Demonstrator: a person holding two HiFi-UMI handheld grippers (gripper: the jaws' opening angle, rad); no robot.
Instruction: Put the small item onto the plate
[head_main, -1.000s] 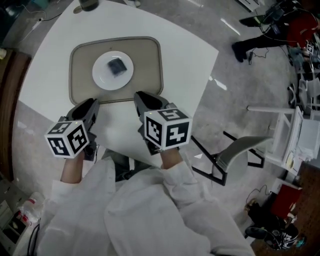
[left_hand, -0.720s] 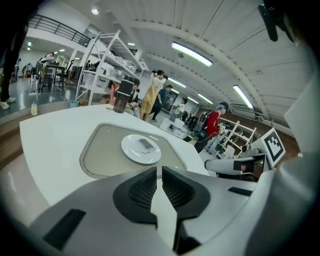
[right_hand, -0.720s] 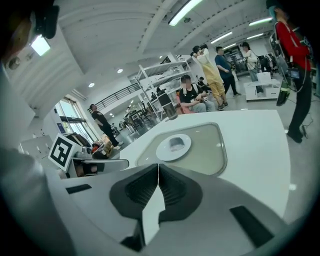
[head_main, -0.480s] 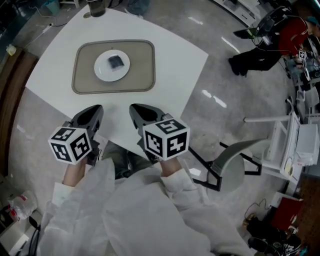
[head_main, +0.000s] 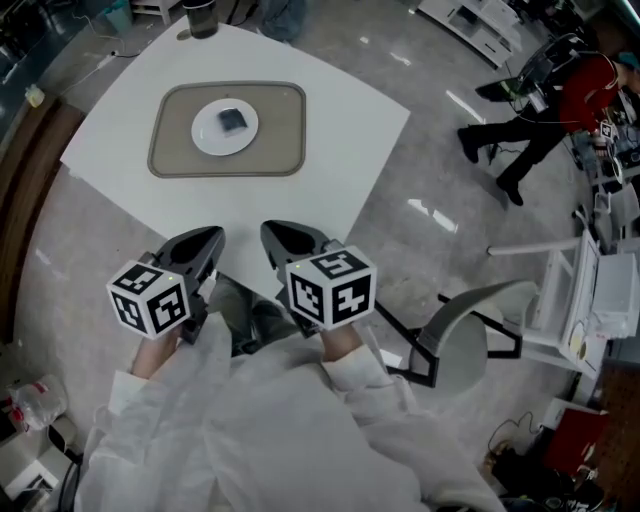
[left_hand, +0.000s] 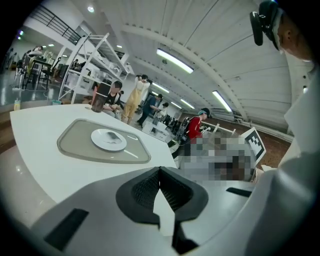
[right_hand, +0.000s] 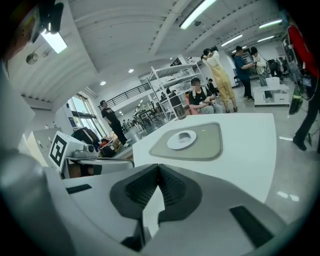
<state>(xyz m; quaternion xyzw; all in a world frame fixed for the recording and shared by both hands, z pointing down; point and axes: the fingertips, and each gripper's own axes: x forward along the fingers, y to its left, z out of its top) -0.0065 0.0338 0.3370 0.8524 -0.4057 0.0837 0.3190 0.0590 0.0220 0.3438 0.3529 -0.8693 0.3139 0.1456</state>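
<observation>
A small dark item (head_main: 232, 119) lies on the white plate (head_main: 207, 137), which stands on a beige mat (head_main: 280, 135) on the white table (head_main: 340, 150). Both grippers are held back at the table's near edge, well short of the mat. My left gripper (head_main: 210, 238) is shut with nothing in it, and so is my right gripper (head_main: 272, 232). The left gripper view shows its tips (left_hand: 160, 170) meeting, with the plate (left_hand: 101, 143) and item (left_hand: 114, 136) far ahead. From the right gripper (right_hand: 159, 167) the plate (right_hand: 175, 144) and item (right_hand: 185, 135) also lie far ahead.
A dark cup (head_main: 201, 17) stands at the table's far corner. A grey chair (head_main: 468, 322) is on the floor to my right, with white racks (head_main: 592, 290) beyond it. A person in red (head_main: 565, 85) walks at the far right. Several people stand behind the table (right_hand: 220, 70).
Both grippers and my head have drawn back from the table. The mat and plate now look smaller and farther off. The item has stayed on the plate.
</observation>
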